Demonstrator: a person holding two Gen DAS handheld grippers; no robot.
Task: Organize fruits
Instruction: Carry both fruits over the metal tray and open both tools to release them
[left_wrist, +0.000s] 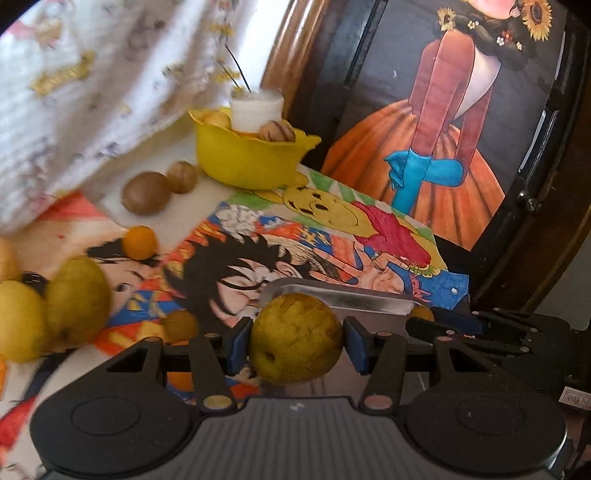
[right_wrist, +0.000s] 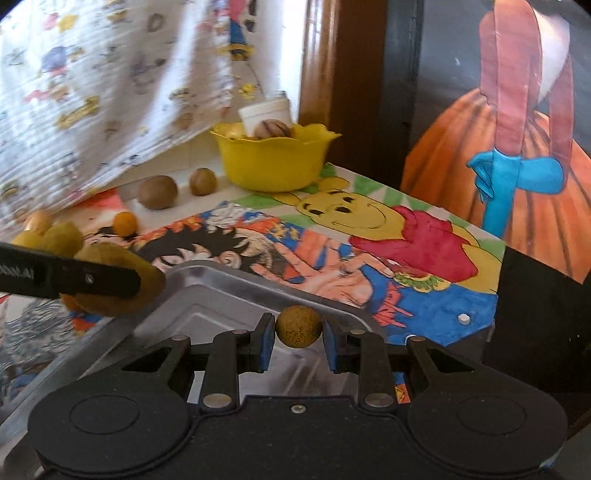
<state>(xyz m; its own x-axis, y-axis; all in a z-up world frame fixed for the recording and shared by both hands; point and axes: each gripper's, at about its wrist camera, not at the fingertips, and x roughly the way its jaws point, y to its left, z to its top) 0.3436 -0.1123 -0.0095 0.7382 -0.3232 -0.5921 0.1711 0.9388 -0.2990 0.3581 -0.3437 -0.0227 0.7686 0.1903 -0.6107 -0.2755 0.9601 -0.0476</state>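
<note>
My left gripper (left_wrist: 297, 341) is shut on a yellow-green pear (left_wrist: 295, 338), held above the near edge of a metal tray (left_wrist: 369, 301). The same pear (right_wrist: 147, 280) shows at the left of the right wrist view, behind the left gripper's finger. My right gripper (right_wrist: 298, 332) is shut on a small round brownish-yellow fruit (right_wrist: 298, 326) over the metal tray (right_wrist: 229, 295). The right gripper with that small fruit (left_wrist: 421, 314) shows in the left wrist view at the right. A yellow bowl (left_wrist: 251, 158) with fruits stands at the back.
Loose fruits lie on the cartoon-print table: two brown ones (left_wrist: 146, 194) near the bowl, a small orange one (left_wrist: 140, 242), two yellow-green ones (left_wrist: 77, 299) at the left. A white cup (left_wrist: 256, 110) stands behind the bowl. A patterned cloth (left_wrist: 92, 92) hangs at the left; a dark painted panel (left_wrist: 443, 129) stands at the right.
</note>
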